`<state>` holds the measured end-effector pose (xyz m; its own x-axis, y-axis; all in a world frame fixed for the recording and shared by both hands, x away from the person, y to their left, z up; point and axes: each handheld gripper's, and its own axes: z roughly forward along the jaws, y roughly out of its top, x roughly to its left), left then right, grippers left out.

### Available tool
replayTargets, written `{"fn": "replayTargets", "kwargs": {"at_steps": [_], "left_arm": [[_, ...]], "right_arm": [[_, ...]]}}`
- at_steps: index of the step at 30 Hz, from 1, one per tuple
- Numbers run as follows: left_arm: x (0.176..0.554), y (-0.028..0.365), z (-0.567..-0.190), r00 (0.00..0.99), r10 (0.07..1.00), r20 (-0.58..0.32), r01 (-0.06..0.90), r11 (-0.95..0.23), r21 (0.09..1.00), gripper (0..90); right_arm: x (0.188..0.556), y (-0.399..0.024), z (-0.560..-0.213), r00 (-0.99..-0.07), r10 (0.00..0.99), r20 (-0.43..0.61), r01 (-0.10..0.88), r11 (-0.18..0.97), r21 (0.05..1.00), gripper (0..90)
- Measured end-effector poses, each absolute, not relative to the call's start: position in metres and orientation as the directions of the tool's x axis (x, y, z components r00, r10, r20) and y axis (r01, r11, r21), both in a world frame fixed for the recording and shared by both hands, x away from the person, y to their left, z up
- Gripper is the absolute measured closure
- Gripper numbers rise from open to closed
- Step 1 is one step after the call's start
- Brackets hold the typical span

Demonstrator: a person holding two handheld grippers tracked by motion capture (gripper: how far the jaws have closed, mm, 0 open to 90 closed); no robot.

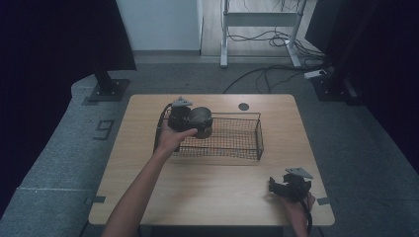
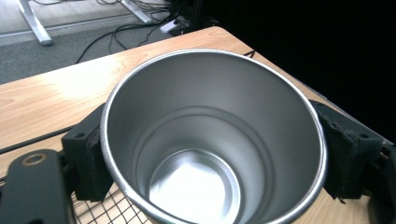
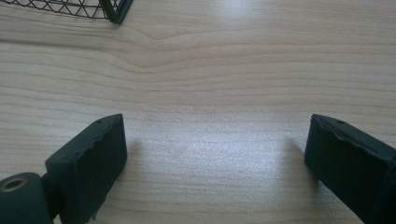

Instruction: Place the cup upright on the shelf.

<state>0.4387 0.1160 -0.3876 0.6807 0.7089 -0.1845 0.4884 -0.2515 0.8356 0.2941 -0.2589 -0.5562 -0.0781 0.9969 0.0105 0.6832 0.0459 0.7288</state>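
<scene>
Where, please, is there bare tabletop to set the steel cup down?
Free: the wooden table between the black wire basket and the near edge, and the strip right of the basket. Crowded: the basket's left end, where the left hand-held gripper holds the shiny steel cup.

The worktop (image 1: 207, 187) is pale wood with a wavy grain. The cup (image 2: 212, 140) is silvery metal, the basket (image 1: 242, 143) black wire mesh, the fingers (image 3: 88, 163) matt black.
</scene>
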Motion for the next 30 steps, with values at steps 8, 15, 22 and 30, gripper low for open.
{"fn": "replayTargets", "kwargs": {"at_steps": [8,15,22,30], "left_arm": [[0.448,0.117,-0.388,0.668,0.721,-0.183,0.497,-0.25,0.831,14.9],[0.458,0.118,-0.393,0.654,0.732,-0.194,0.514,-0.241,0.823,14.9],[0.465,0.112,-0.406,0.652,0.733,-0.192,0.53,-0.26,0.807,14.9],[0.474,0.107,-0.423,0.644,0.74,-0.193,0.556,-0.279,0.783,14.9]], "right_arm": [[0.294,-0.259,-0.556,-0.079,0.997,0.01,0.684,0.046,0.728,5.7],[0.294,-0.259,-0.556,-0.078,0.997,0.01,0.684,0.046,0.728,5.7],[0.294,-0.259,-0.556,-0.076,0.997,0.011,0.683,0.045,0.729,5.9],[0.294,-0.259,-0.556,-0.075,0.997,0.01,0.683,0.044,0.729,6.0]]}}
